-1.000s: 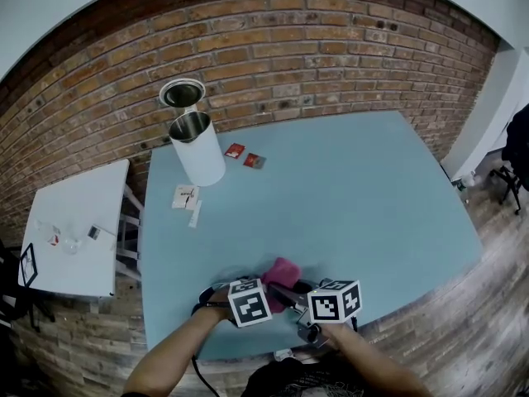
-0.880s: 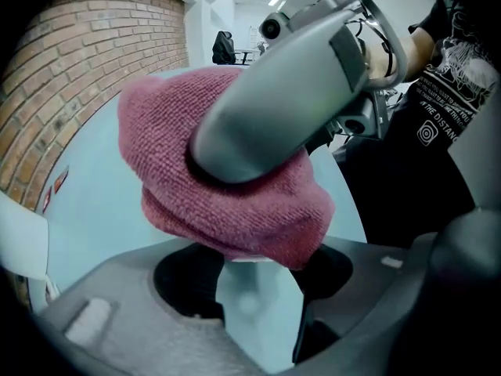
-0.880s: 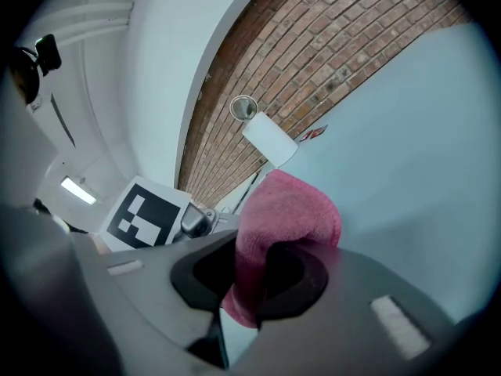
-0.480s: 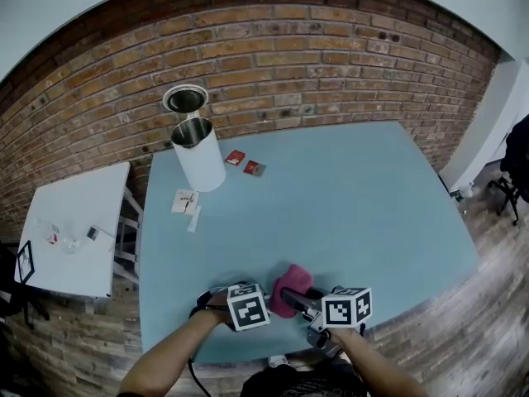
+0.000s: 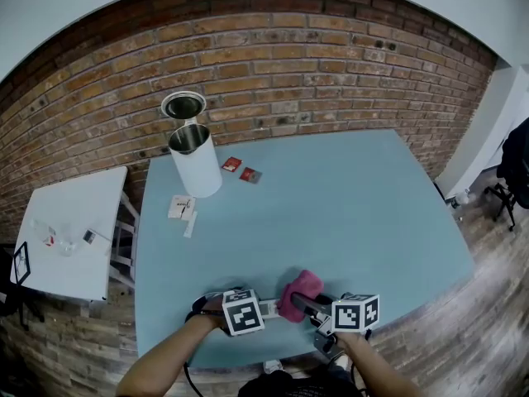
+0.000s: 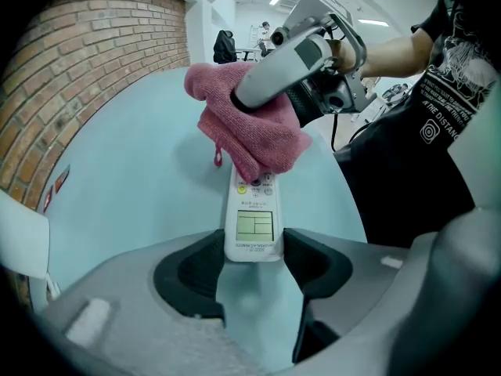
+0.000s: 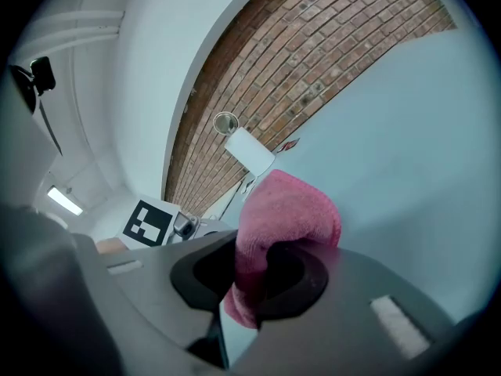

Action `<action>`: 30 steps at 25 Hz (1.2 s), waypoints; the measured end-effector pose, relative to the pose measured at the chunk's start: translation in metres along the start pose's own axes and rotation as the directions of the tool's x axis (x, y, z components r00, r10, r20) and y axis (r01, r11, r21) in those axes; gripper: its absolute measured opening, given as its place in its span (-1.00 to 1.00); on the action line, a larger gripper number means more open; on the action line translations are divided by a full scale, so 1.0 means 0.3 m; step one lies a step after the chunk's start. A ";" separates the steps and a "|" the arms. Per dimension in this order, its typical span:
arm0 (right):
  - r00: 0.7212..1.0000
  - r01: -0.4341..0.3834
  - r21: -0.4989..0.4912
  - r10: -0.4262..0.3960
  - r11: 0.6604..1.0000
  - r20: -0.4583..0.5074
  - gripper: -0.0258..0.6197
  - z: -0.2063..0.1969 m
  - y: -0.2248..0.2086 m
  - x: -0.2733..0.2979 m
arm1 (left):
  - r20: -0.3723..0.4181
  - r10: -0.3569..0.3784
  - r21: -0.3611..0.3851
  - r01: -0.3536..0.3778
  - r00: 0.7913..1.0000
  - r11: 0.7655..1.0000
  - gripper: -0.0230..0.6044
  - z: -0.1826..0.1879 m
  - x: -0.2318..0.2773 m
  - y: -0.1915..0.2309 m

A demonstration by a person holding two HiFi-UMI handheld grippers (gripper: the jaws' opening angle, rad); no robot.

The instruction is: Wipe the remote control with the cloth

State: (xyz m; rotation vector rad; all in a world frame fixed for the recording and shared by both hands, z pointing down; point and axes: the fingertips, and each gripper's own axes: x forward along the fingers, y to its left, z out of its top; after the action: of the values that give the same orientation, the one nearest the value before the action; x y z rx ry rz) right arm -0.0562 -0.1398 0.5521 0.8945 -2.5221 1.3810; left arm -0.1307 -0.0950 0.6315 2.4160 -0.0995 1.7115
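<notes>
Currently listing, item one: remote (image 6: 252, 222), lying on the blue table (image 5: 331, 205) near its front edge, display end toward the person. The left gripper (image 6: 252, 261) is clamping that display end, its jaws standing fairly wide with a pad on each long side.

Item two: pink cloth (image 7: 286, 210), bunched. The right gripper (image 7: 262, 276) is pinching it with jaws nearly together and is resting the wad on the remote's button end.

Step in hand, as judged: wiping the top face.

Handling notes:
- The left hold is doing the anchoring, so strokes are best running lengthwise toward the free end.
- Pressure is wanting to be light, since buttons are lying under the cloth.
- The display beside the left pads is showing uncovered and is probably needing a pass.
</notes>
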 end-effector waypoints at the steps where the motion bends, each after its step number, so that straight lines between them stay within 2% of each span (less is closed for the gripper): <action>1: 1.000 0.005 0.002 -0.005 1.000 0.004 -0.73 0.003 -0.008 -0.008 | 0.000 0.000 -0.001 0.000 1.000 1.000 -0.16 0.000 0.000 0.000; 11: 0.998 0.045 0.015 -0.045 0.999 0.032 -0.73 0.016 -0.063 -0.056 | 0.018 -0.004 0.007 0.004 1.000 1.000 -0.15 0.006 -0.001 0.000; 15: 0.998 0.050 0.023 -0.051 0.998 0.036 -0.73 0.009 -0.064 -0.060 | 0.073 0.000 0.002 0.000 0.997 1.000 -0.15 0.011 -0.012 -0.002; 21: 0.997 0.049 0.033 -0.051 0.998 0.051 -0.73 0.009 -0.058 -0.068 | 0.113 0.050 -0.027 -0.048 0.992 0.999 -0.09 -0.015 -0.032 0.018; 23: 0.997 0.046 0.025 -0.047 0.999 0.062 -0.73 0.014 -0.049 -0.070 | 0.138 0.088 -0.066 -0.079 0.987 0.995 -0.09 -0.030 -0.054 0.034; 26: 0.995 0.063 -0.034 -0.060 0.997 0.075 -0.73 0.020 -0.026 -0.082 | 0.202 0.151 -0.170 -0.117 0.968 0.978 -0.10 -0.035 -0.097 0.036; 29: 0.992 0.109 -0.134 -0.099 0.985 0.084 -0.73 0.018 0.004 -0.094 | 0.270 0.229 -0.272 -0.154 0.935 0.950 -0.12 -0.019 -0.134 0.016; 30: 0.990 0.128 -0.176 -0.115 0.976 0.086 -0.73 0.016 0.015 -0.096 | 0.296 0.257 -0.310 -0.162 0.920 0.937 -0.21 -0.007 -0.145 0.010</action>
State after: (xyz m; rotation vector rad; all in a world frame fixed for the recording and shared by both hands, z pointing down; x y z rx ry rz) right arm -0.0344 -0.1292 0.5350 1.0626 -2.5485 1.0818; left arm -0.1476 -0.0996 0.5914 2.5175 -0.6281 1.2358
